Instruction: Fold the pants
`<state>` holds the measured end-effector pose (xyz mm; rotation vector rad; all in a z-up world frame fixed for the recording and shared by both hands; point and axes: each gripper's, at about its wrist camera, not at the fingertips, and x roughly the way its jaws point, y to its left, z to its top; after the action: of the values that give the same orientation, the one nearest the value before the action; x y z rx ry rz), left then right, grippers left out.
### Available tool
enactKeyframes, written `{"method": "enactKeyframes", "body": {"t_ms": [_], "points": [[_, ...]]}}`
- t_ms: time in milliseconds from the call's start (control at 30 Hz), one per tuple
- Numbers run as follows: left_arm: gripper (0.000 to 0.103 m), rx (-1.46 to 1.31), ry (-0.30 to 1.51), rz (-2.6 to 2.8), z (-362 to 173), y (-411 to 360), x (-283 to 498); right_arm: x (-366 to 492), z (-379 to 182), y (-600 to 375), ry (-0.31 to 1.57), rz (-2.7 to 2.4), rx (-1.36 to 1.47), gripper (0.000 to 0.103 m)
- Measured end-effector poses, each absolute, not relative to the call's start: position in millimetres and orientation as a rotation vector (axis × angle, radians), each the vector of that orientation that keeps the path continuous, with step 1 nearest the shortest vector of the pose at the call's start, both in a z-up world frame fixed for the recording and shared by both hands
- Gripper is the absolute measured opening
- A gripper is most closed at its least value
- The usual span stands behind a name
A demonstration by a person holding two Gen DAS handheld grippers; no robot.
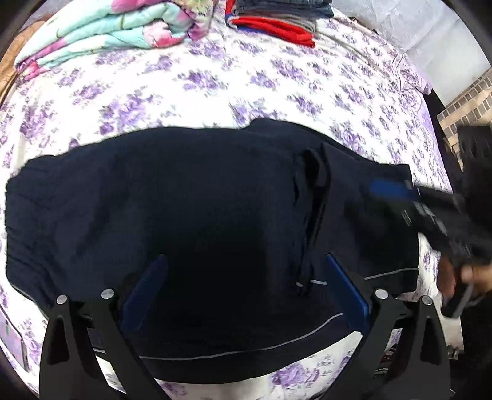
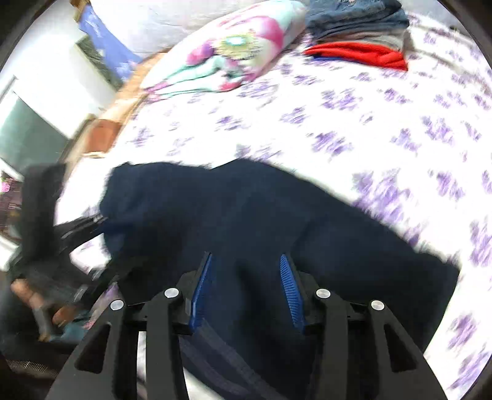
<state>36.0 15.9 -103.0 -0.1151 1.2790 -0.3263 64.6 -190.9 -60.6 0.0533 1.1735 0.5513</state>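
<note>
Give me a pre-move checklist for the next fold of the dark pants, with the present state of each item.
1. Pants lie on the bedsheet, already folded over: ok.
2. Left gripper open, over the near hem, holding nothing: ok.
3. Right gripper open above the cloth: ok.
4. Cloth flat: not ok, a ridge runs across it.
5. Bare sheet beyond the pants for the fold; blanket and clothes pile sit far back: ok.
6. Right-side view sharp enough to aim: not ok, blurred.
</note>
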Motion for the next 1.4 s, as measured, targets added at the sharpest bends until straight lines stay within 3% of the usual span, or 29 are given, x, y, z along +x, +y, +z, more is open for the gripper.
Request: {"method": "enactKeyframes", "body": {"t_ms": [67, 133, 200, 233, 300, 400, 567, 600, 633, 733, 833, 933, 1067, 1200, 1300, 1400], "points": [[0.098, -0.104, 1.296, -0.324, -107.9, 10.9, 34.7, 79.6, -67.6, -179.8, 1.165, 0.544, 0.061, 0.046], [0.098, -0.078, 1.300, -0.317, -112.1, 6.8, 32.0, 89.2, -79.5, -164.7, 1.195, 0.520, 0.063, 0.055], [0.098, -0.052, 1.302, -0.311, -114.3, 4.7, 29.0, 90.8, -87.5, -146.1, 1.187, 0.473, -0.001, 0.056], [0.098, -0.046, 1.299, -0.309, -114.5, 3.6, 27.1, 89.7, -87.5, -142.9, 1.185, 0.445, -0.036, 0.032], [0.098, -0.038, 1.301, -0.309, -114.7, 2.5, 25.0, 89.7, -88.7, -140.8, 1.186, 0.408, -0.092, 0.010], [0.098, -0.042, 1.299, -0.312, -111.7, 3.2, 22.4, 83.9, -78.1, -131.4, 1.145, 0.499, -0.119, 0.010], [0.098, -0.081, 1.317, -0.299, -112.2, 8.0, 24.9, 87.9, -102.7, -145.6, 1.226, 0.602, 0.016, 0.026], [0.098, -0.078, 1.317, -0.303, -110.3, 6.9, 26.0, 86.8, -93.5, -158.4, 1.207, 0.592, 0.081, 0.045], [0.098, -0.076, 1.309, -0.309, -107.2, 5.8, 27.0, 83.5, -83.6, -170.7, 1.183, 0.584, 0.124, 0.059], [0.098, -0.084, 1.260, -0.323, -91.1, 2.5, 29.8, 62.5, -40.9, -224.9, 1.078, 0.539, 0.151, 0.059], [0.098, -0.095, 1.185, -0.380, -72.9, -8.3, 32.9, 42.0, -29.2, -274.8, 1.106, 0.477, 0.152, 0.059], [0.098, 0.030, 1.190, -0.402, -81.1, -37.5, 38.5, 9.6, -48.9, -293.6, 1.226, 0.540, 0.099, 0.059], [0.099, 0.338, 1.323, -0.379, -135.2, -74.1, 35.3, -30.4, -99.6, -296.8, 1.389, 0.476, -0.122, 0.059], [0.098, 0.278, 1.318, -0.375, -128.4, -67.1, 30.8, -37.5, -75.9, -307.5, 1.316, 0.471, -0.065, 0.059], [0.098, 0.110, 1.295, -0.398, -111.6, -57.1, 38.2, -17.4, -45.9, -317.9, 1.145, 0.457, 0.067, 0.059], [0.098, 0.106, 1.286, -0.360, -112.7, -58.7, 44.4, 15.8, -57.1, -322.5, 1.092, 0.377, 0.168, 0.060]]}}
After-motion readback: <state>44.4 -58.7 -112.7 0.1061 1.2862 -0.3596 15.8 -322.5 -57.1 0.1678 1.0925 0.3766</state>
